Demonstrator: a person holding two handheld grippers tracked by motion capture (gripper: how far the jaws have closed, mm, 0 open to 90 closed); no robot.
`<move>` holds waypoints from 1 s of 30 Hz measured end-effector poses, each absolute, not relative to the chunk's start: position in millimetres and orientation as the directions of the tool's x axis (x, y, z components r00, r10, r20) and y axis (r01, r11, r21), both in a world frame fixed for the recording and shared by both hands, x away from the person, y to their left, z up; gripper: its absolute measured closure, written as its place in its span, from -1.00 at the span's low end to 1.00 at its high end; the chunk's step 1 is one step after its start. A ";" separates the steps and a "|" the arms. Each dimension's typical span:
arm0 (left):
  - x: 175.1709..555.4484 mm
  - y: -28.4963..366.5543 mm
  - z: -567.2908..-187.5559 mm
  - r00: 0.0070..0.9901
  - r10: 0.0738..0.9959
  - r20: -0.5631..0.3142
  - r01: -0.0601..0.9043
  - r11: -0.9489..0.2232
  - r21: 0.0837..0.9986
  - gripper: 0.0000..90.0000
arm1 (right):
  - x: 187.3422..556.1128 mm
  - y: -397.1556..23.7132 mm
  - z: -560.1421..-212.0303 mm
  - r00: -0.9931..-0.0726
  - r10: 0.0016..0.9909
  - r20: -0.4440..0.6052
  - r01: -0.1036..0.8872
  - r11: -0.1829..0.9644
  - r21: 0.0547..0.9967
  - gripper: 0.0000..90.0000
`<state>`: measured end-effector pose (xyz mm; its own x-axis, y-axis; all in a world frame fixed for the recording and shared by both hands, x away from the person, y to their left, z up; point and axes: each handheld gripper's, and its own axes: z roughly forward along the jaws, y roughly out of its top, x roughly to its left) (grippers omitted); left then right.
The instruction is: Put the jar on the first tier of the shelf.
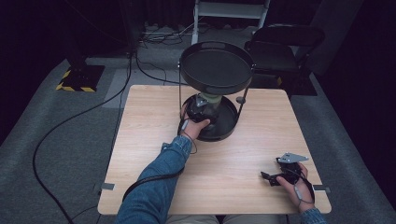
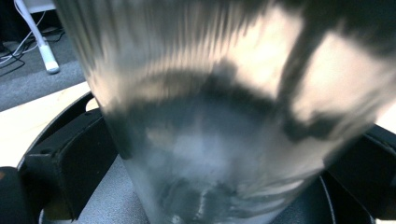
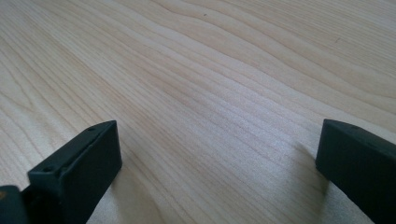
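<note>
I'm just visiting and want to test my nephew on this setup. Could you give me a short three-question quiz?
1. True or false: the right tongs are holding something.
2. Which tier of the black two-tier stand holds the ribbed glass: A upper tray, B lower tray?
3. What are the left tongs closed around?

Key: 1 false, they are open over the bare wooden table. 2 B. 3 The ribbed glass.

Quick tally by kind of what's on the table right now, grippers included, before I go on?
Two-tier tray stand: 1
Ribbed clear glass, on the stand's lower tray: 1
Grippers: 2, the left gripper around the glass, the right gripper open, low over the bare table
Total: 4
</note>
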<state>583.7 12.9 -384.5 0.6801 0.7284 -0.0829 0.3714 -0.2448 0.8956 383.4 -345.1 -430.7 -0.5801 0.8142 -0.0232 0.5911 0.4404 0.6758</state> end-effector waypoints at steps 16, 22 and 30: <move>557.1 34.1 -355.0 0.691 0.722 -0.034 0.314 -0.258 0.914 -0.95 | 383.5 -345.1 -430.7 -0.580 0.814 -0.023 0.591 0.441 0.676 -0.99; 545.9 44.7 -346.8 0.695 0.718 -0.026 0.303 -0.260 0.917 -0.93 | 383.5 -345.1 -430.7 -0.580 0.814 -0.023 0.591 0.441 0.675 -0.99; 530.6 58.2 -337.7 0.699 0.715 -0.014 0.288 -0.264 0.920 -0.92 | 383.5 -345.1 -430.7 -0.580 0.814 -0.023 0.591 0.441 0.676 -0.99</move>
<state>530.6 58.2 -337.7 0.6987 0.7153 -0.0136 0.2882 -0.2640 0.9205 383.5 -345.1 -430.7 -0.5804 0.8140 -0.0232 0.5911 0.4407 0.6756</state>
